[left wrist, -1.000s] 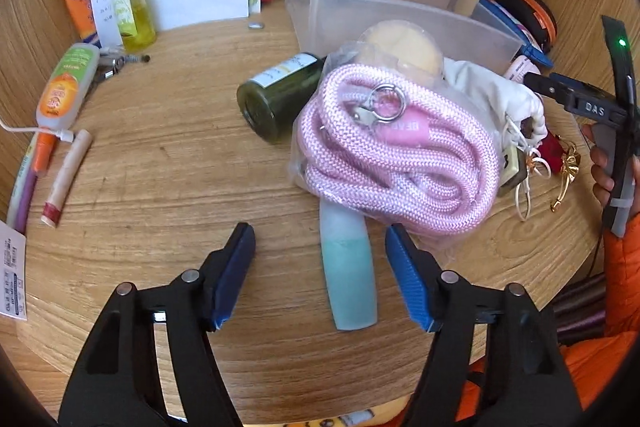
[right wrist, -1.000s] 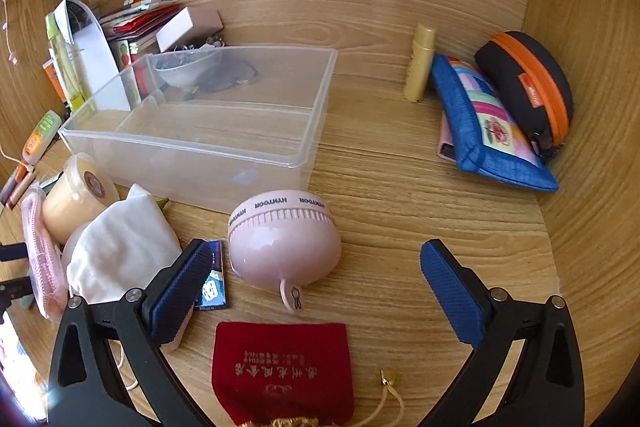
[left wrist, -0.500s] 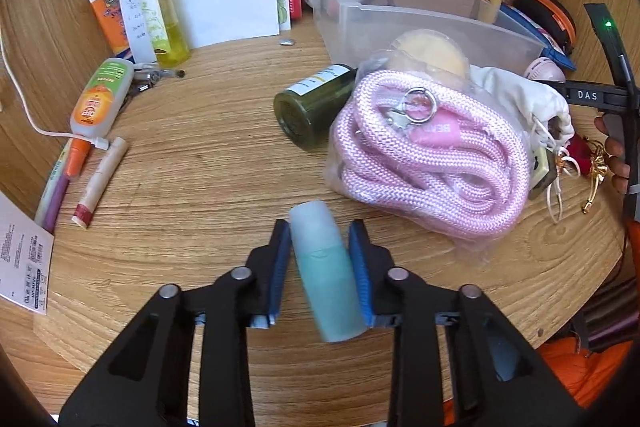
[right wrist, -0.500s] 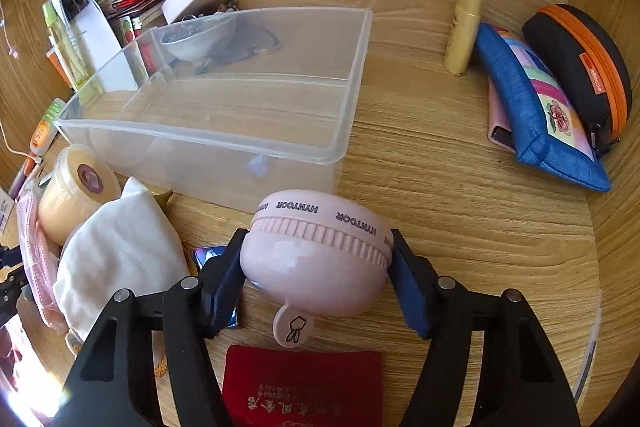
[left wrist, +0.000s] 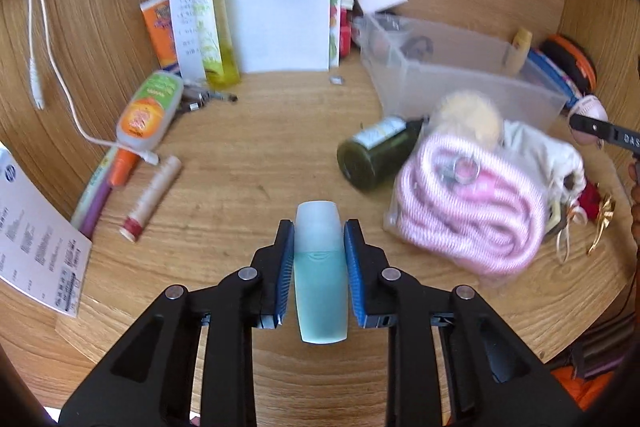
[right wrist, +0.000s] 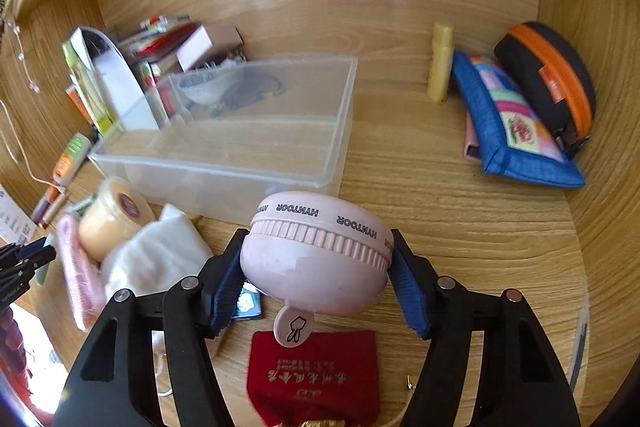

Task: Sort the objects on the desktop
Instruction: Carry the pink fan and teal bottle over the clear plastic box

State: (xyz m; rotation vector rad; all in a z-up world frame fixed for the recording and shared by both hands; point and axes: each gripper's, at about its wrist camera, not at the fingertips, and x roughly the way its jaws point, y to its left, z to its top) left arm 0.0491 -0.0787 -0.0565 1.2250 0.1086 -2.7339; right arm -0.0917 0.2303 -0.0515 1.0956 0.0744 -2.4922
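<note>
Left gripper (left wrist: 319, 259): blue pads clamped on both sides of a teal bottle (left wrist: 320, 279), frosted cap pointing away from the camera. The bottle sits lengthwise between the fingers, above the wooden desk (left wrist: 248, 163); whether it touches the desk cannot be told.

Right gripper (right wrist: 316, 281): jaws about half open and pressed against opposite sides of a round pink case (right wrist: 318, 255) lettered "HYNTOOR", small tab hanging at its near edge. The case sits just in front of a clear plastic bin (right wrist: 248, 131), over a red pouch (right wrist: 314, 375).

Left view, right of the bottle: a bagged pink rope (left wrist: 468, 211), a dark green bottle (left wrist: 376, 151) lying on its side just beside it, and the clear bin behind. On the left of the desk lie an orange-labelled tube (left wrist: 146, 113) and a lip balm stick (left wrist: 152, 197), near each other.

Right view, far right: a blue pouch (right wrist: 516, 123) leaning against a black case with an orange zip (right wrist: 548, 79), and a yellow tube (right wrist: 440, 67) upright at the back wall.
</note>
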